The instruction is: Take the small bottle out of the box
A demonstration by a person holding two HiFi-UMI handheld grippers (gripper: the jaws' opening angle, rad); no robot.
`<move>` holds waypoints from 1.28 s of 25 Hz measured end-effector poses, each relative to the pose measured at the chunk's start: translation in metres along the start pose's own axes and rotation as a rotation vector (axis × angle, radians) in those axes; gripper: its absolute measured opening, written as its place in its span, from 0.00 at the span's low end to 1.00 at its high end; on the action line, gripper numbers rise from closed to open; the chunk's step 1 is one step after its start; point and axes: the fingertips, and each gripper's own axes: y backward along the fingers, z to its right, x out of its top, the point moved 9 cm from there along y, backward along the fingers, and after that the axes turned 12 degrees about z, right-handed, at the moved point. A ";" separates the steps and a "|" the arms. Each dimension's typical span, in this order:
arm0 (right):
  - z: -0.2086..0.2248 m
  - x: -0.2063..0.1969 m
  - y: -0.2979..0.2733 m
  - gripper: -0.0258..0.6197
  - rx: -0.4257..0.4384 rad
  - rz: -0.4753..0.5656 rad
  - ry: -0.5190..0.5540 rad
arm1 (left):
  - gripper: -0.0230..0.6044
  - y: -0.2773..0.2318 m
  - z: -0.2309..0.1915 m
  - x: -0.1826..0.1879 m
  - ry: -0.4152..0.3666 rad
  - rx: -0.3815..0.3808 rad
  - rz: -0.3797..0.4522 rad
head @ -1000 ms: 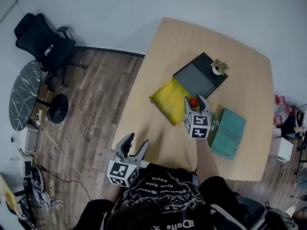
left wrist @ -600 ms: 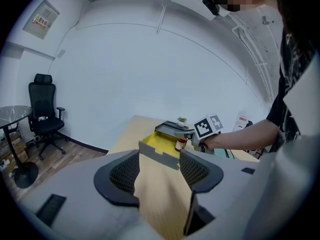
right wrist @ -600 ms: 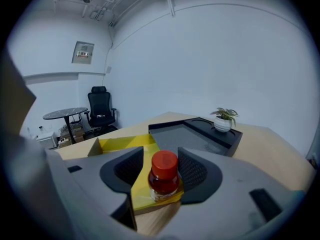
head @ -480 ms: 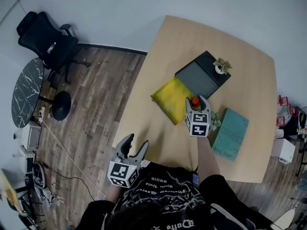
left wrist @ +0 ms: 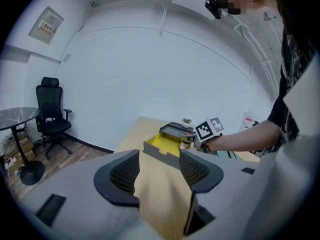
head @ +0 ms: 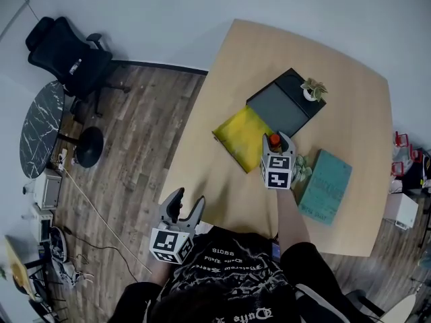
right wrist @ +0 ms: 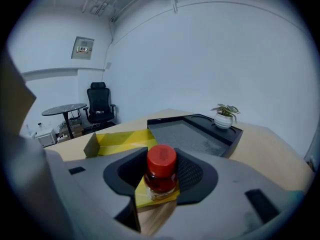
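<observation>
A small bottle (right wrist: 161,171) with a red cap (head: 274,140) stands upright at the near corner of the open yellow-lined box (head: 239,136). My right gripper (head: 276,143) reaches in from the near side. Its jaws are closing, with the bottle between them and the pads against its sides (right wrist: 160,159). In the right gripper view the yellow box (right wrist: 120,139) spreads out behind the bottle. My left gripper (head: 182,210) hangs open and holds nothing, off the table's near left corner. In the left gripper view that gripper (left wrist: 159,171) looks along the tabletop toward the box (left wrist: 162,145).
The dark grey lid (head: 283,106) lies just beyond the box, with a small potted plant (head: 312,90) on its far corner. A teal book (head: 324,186) lies right of my right gripper. An office chair (head: 67,59) and a round marble table (head: 40,130) stand on the floor at left.
My right gripper has stayed at the bottle and its jaws have drawn in around it. My left gripper has dropped slightly toward the person.
</observation>
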 end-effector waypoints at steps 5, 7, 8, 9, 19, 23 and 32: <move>-0.001 0.009 0.007 0.28 0.003 0.032 -0.016 | 0.45 0.002 0.003 -0.003 -0.030 0.000 -0.014; 0.000 0.016 0.011 0.28 0.010 0.061 -0.017 | 0.45 0.001 0.004 -0.005 -0.037 -0.005 -0.020; 0.002 0.020 0.013 0.28 0.014 0.073 -0.020 | 0.45 0.000 0.005 -0.005 -0.038 -0.009 -0.022; 0.003 0.022 0.016 0.28 0.018 0.083 -0.025 | 0.45 0.000 0.006 -0.006 -0.039 -0.014 -0.022; -0.001 0.054 0.048 0.28 0.092 0.136 -0.021 | 0.45 -0.003 0.013 -0.010 -0.027 -0.067 -0.023; -0.003 0.063 0.064 0.28 0.089 0.146 -0.005 | 0.45 -0.004 0.015 -0.012 -0.020 -0.100 -0.010; -0.006 0.079 0.116 0.28 0.046 0.154 -0.021 | 0.45 -0.002 0.015 -0.020 0.043 -0.152 -0.008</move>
